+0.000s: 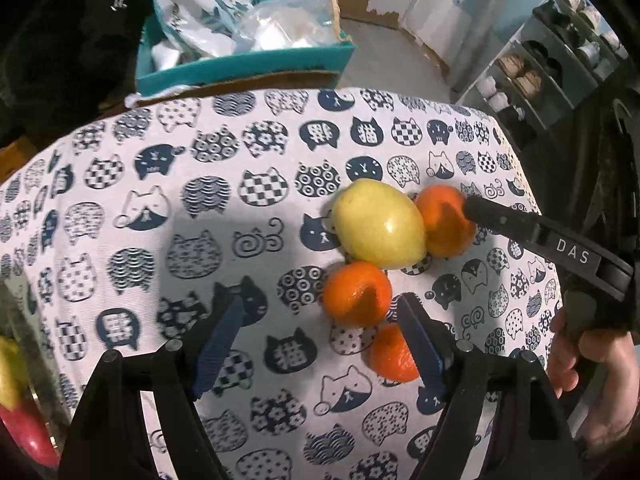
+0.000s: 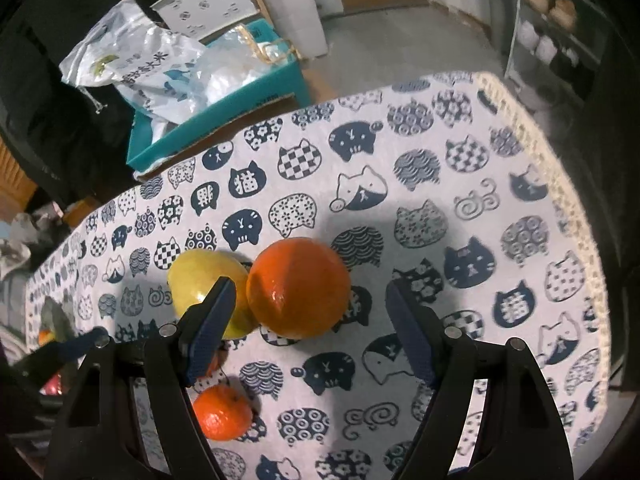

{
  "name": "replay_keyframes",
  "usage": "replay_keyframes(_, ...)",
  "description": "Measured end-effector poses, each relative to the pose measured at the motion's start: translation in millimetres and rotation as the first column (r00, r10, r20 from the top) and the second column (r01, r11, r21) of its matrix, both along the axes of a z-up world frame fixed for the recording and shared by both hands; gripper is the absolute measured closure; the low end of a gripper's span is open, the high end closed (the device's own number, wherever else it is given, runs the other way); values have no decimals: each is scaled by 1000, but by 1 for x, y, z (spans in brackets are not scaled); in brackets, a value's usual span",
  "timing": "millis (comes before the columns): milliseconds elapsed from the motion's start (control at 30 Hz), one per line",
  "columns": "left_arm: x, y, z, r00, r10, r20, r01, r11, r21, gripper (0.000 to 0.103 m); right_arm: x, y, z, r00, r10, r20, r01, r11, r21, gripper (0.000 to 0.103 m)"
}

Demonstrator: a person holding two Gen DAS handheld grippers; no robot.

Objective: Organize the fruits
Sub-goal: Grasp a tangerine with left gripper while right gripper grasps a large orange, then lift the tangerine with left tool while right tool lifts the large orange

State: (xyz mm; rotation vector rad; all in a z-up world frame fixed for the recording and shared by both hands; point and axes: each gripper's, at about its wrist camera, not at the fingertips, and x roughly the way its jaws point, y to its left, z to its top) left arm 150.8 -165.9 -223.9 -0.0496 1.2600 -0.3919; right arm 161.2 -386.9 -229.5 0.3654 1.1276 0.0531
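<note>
On the cat-print cloth [image 1: 168, 184] a yellow fruit [image 1: 380, 224] lies among three oranges. My left gripper [image 1: 322, 298] hovers open above the cloth. The near orange [image 1: 358, 294] lies between its fingertips, close to the right finger and untouched by the pads. A second orange [image 1: 394, 354] is partly hidden behind that finger. My right gripper [image 2: 310, 286] is open around the far orange [image 2: 298, 288], with gaps on both sides. In the left wrist view one of its black fingers [image 1: 500, 216] points at that orange [image 1: 444, 220]. The yellow fruit [image 2: 204, 280] touches the orange's left side.
A teal box [image 1: 248, 64] full of plastic bags stands behind the table's far edge. Grey shelves [image 1: 540, 76] stand at the back right. At the left edge sits a container with red fruit [image 1: 28, 432] and yellow fruit. A hand [image 1: 580, 360] holds the right gripper. The cloth's right edge [image 2: 576, 208] is close.
</note>
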Motion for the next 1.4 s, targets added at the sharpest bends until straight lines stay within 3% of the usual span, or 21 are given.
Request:
replay_keyframes(267, 8, -13, -21, 999, -12, -47, 12, 1000, -14, 22, 11, 1, -24, 999, -10, -51, 13, 999, 50, 25)
replay_keyframes(533, 9, -22, -36, 997, -47, -66, 46, 999, -19, 23, 17, -3, -46, 995, -47, -93, 62, 985, 161, 29)
replay_keyframes(633, 9, -27, -41, 995, -68, -74, 66, 998, -23, 38, 17, -3, -46, 995, -49, -90, 65, 980, 187, 33)
replay_keyframes(733, 8, -30, -45, 992, -95, -81, 92, 995, -38, 53, 14, -2, -44, 996, -48, -79, 61, 985, 162, 34)
replay_keyframes(1000, 2, -30, -34, 995, -103, -14, 103, 995, -4, 54, 4, 6, -32, 999, -17, -38, 17, 1000, -6, 34)
replay_keyframes(1400, -13, -10, 22, 992, -66, 108, 67, 998, -7, 54, -21, 17, 23, 995, 23, 101, -5, 984, -178, 35)
